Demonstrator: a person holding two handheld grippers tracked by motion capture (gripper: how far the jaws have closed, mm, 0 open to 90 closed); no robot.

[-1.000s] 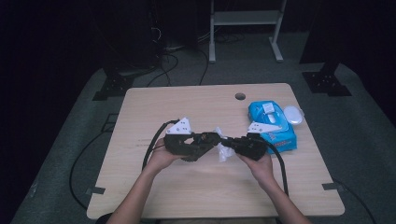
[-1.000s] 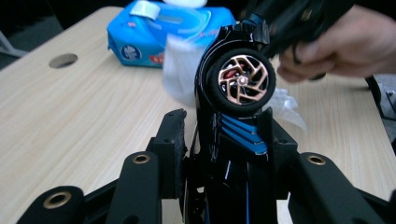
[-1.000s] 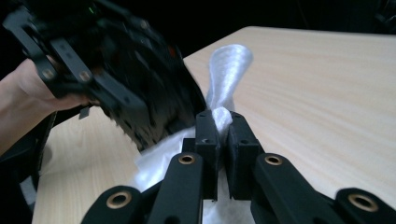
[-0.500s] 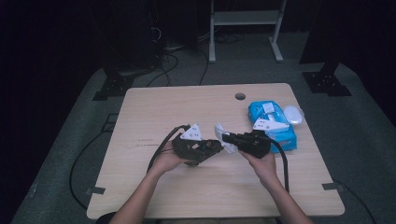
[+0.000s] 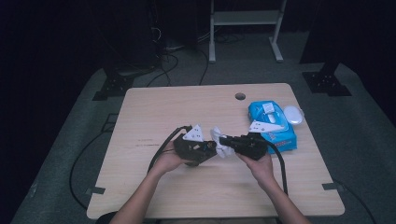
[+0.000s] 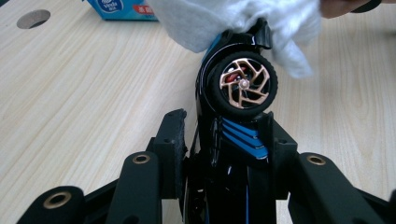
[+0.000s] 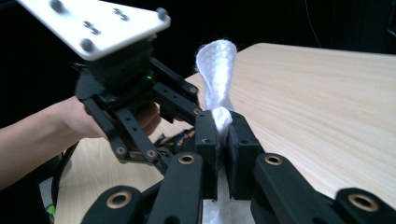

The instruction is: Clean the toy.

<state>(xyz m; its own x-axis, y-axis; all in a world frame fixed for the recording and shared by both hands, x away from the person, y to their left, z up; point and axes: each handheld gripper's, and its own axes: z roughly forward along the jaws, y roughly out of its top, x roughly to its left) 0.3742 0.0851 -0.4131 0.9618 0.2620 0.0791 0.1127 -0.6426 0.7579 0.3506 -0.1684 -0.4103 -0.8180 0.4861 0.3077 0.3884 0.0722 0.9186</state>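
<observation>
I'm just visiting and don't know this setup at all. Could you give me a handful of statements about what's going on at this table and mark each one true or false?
1. The left gripper is shut on a toy car with a bronze-spoked wheel. True.
2. The right gripper is open and holds nothing. False: it is shut on a white wipe.
3. The wipe lies over the far end of the toy car in the left gripper view. True.
4. A red pack of wipes sits at the table's left edge. False: the pack is blue and sits on the person's right side of the table.
5. The two grippers meet near the middle of the table. True.
</observation>
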